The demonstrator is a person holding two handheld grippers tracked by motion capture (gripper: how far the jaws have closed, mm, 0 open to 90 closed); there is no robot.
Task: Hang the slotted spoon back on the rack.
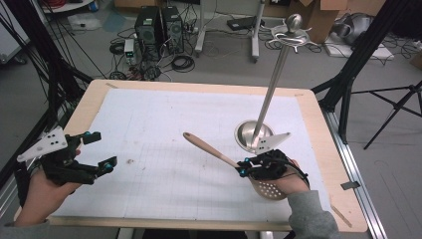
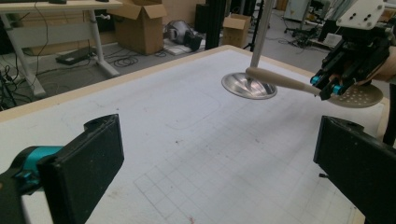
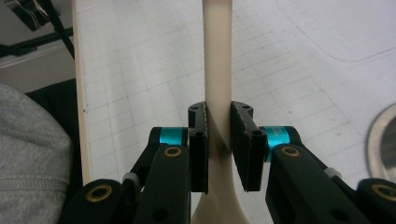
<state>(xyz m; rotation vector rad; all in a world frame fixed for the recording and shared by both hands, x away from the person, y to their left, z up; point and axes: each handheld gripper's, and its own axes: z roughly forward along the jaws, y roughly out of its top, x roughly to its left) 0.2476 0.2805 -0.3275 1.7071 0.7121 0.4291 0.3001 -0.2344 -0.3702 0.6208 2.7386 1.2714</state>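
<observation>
Jaws of the right gripper (image 1: pixel 245 168) are clamped on the spoon (image 1: pixel 219 155), held just beside the stand (image 1: pixel 255 134); the left gripper (image 1: pixel 98 152) is spread, empty. Hanging likely comes next, needing lift.

The table (image 1: pixel 318 144) has a pale wood border around a white mat (image 1: pixel 164 144) printed with a faint grey grid. The slotted spoon (image 1: pixel 226 159) is beige. The stand (image 1: pixel 268 94) is shiny silver. Both grippers are black with teal accents.
</observation>
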